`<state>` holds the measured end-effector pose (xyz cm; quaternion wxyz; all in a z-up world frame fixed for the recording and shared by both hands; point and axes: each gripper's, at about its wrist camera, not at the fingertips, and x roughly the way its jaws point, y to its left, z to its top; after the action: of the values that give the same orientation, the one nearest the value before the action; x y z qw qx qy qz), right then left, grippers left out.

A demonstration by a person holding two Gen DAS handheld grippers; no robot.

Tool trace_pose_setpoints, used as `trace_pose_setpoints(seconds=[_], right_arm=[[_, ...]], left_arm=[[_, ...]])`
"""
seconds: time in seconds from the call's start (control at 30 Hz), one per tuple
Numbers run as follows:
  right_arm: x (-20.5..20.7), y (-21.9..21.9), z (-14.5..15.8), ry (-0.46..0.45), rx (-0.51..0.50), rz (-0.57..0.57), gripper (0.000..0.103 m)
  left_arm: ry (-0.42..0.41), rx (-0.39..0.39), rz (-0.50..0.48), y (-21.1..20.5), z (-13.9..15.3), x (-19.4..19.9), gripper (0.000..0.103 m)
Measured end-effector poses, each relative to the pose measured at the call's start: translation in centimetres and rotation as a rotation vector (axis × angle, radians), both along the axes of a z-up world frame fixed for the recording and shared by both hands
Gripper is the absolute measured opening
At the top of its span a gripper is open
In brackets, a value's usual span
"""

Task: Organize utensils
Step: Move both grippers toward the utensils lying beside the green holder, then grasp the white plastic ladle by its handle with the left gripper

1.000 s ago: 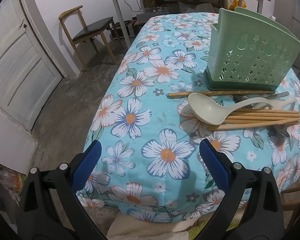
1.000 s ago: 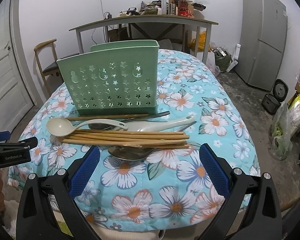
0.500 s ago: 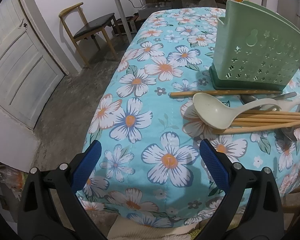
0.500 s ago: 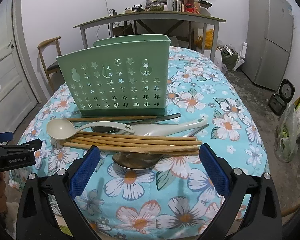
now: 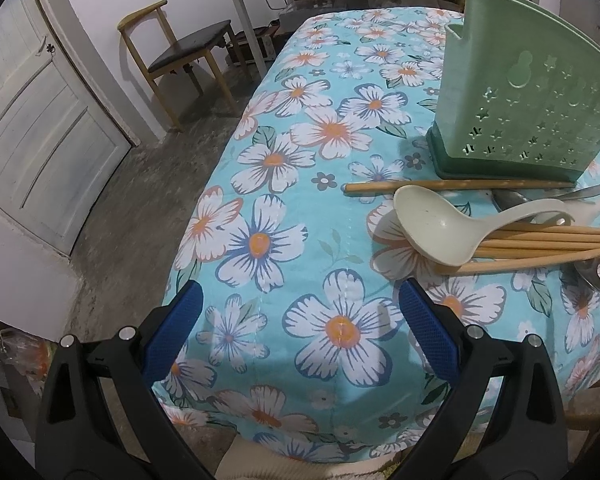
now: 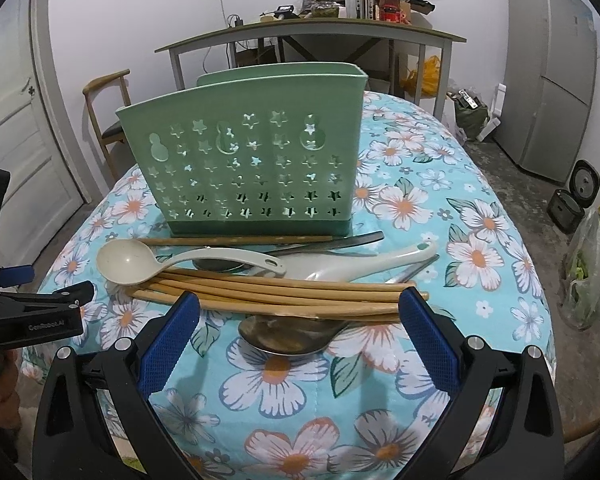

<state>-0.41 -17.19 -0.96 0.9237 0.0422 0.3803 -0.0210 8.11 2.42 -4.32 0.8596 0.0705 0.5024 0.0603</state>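
Utensils sit in one heap on the flowered tablecloth, right in front of the green holder. Holder stands upright, star cutouts across the front wall, darker green base. Nothing sticks up above its rim from either camera.

Heap, back to front in the right wrist view: one lone chopstick lying along the holder's base, then a dark-handled utensil, then a cream ladle with its bowl out to the left and its handle running right across the pile. Beside it a white soup spoon, handle pointing right. In front of those a bundle of wooden chopsticks, roughly parallel, side to side. A metal spoon pokes out from under the bundle, bowl toward the camera.

Right gripper: jaws wide apart, holding nothing. Blue pads straddle the near side of the heap, the chopstick bundle and metal spoon bowl between them; can't tell whether they touch anything.

Left gripper: also spread wide, empty, over bare cloth near the table's left edge, well clear of the ladle bowl. In the right wrist view its side profile shows at the far left.

Around: wooden chair and white door to the left, grey desk with clutter behind the table, grey fridge to the right.
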Motion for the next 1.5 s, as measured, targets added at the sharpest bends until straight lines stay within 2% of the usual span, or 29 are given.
trace_pose_setpoints(seconds=[0.33, 0.6, 0.73, 0.83, 1.0, 1.07, 1.2, 1.4, 1.5], right_arm=[[0.6, 0.6, -0.2, 0.005, 0.010, 0.018, 0.097], [0.6, 1.4, -0.6, 0.012, 0.017, 0.041, 0.097], [0.5, 1.8, -0.8, 0.017, 0.016, 0.052, 0.097], [0.2, 1.9, -0.8, 0.011, 0.010, 0.054, 0.097], [-0.2, 1.6, -1.2, 0.026, 0.001, 0.039, 0.097], [-0.3, 1.5, -1.3, 0.033, 0.000, 0.030, 0.097], [-0.4, 1.1, -1.5, 0.048, -0.005, 0.015, 0.097], [-0.3, 1.1, -1.8, 0.057, -0.007, 0.016, 0.097], [-0.3, 1.1, -1.8, 0.057, -0.006, 0.018, 0.097]], left_arm=[[0.000, -0.003, 0.005, 0.4, -0.4, 0.5, 0.095], [-0.084, -0.032, -0.011, 1.6, 0.6, 1.2, 0.095], [-0.119, -0.106, -0.064, 2.4, 1.3, 1.8, 0.095], [-0.157, -0.191, -0.134, 2.8, 1.6, 1.9, 0.095], [-0.219, -0.445, -0.238, 3.6, 1.6, 1.8, 0.095], [-0.199, -0.498, -0.238, 3.5, 1.3, 2.1, 0.095], [-0.140, -0.537, -0.254, 2.8, 0.3, 2.9, 0.095], [-0.117, -0.535, -0.294, 2.0, -0.5, 2.8, 0.093], [-0.101, -0.533, -0.301, 1.6, -0.8, 3.0, 0.073]])
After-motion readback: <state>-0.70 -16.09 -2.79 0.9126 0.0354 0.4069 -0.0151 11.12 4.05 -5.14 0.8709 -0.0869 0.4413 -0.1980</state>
